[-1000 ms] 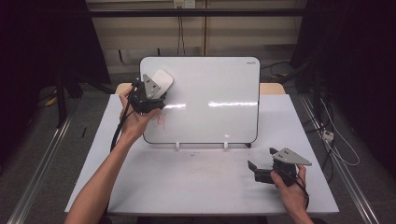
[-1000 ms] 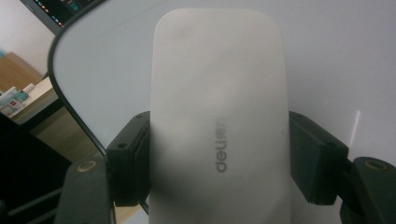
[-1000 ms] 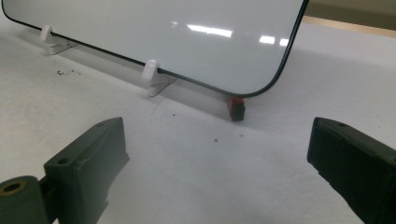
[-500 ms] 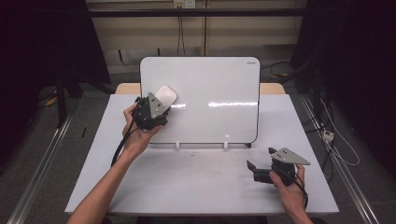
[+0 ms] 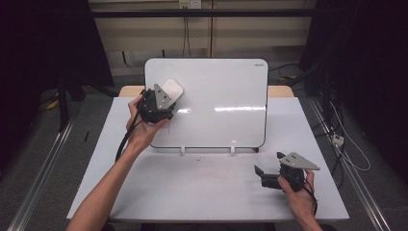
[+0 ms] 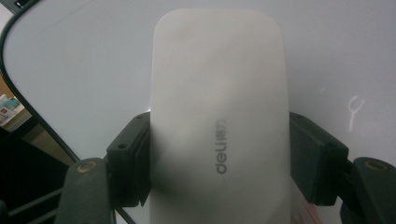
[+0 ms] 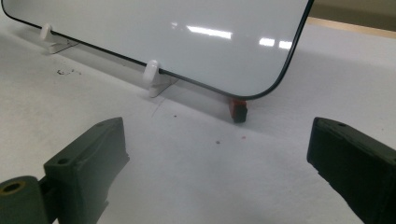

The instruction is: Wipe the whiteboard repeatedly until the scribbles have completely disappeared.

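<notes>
The propped-up white rectangular whiteboard (image 5: 221, 103) could be tipped on its small white clip feet (image 7: 153, 74), or its upper left corner left smeared, if the white rounded plastic eraser (image 6: 219, 116) is pressed too hard or tilted off the surface. The eraser is pinched by its sides in the left gripper (image 5: 166, 98) and held against the board's upper left. The right gripper (image 5: 269, 175) is rested on the white table (image 5: 202, 192) near the board's lower right corner, its jaws spread wide around nothing.

The eraser (image 6: 219, 121) runs off the bottom edge of the left gripper view. It hides the whiteboard (image 6: 84, 60) behind, where a faint mark is unreadable.
</notes>
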The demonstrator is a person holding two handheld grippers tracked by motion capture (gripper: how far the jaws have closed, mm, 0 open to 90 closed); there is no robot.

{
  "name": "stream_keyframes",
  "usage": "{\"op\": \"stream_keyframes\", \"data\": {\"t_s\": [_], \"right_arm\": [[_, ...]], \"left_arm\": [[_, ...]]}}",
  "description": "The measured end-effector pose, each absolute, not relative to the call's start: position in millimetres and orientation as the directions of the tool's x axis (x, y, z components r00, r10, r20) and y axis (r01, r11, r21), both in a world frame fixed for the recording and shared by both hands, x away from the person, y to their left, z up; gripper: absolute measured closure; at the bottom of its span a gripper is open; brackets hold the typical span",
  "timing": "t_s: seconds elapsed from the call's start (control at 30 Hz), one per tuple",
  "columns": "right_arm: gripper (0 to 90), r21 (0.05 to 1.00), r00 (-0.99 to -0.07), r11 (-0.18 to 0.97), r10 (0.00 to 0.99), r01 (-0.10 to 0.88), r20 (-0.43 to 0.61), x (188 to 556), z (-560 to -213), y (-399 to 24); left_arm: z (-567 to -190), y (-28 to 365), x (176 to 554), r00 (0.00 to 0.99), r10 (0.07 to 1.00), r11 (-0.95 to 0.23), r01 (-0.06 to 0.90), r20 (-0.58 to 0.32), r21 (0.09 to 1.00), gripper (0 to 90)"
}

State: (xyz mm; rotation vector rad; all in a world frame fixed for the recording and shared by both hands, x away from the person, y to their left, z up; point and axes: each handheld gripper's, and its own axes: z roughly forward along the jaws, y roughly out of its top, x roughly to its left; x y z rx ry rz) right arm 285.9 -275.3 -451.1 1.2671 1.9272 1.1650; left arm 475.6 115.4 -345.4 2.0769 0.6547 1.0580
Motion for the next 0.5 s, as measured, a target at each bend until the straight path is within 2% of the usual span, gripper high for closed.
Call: {"op": "stream_keyframes", "data": {"t_s": [0.23, 0.5], "right_arm": [[4.6, 0.882, -0.405, 0.18, 0.914, 0.435, 0.013, 285, -451, -276], [4.5, 0.881, -0.405, 0.183, 0.914, 0.436, 0.011, 286, -451, -274]], "left_arm": [[-348, 113, 473, 0.524, 0.706, -0.616, 0.121, 0.477, 0.778, 31.1], [-362, 102, 462, 0.532, 0.675, -0.646, 0.093, 0.51, 0.758, 31.1]]}}
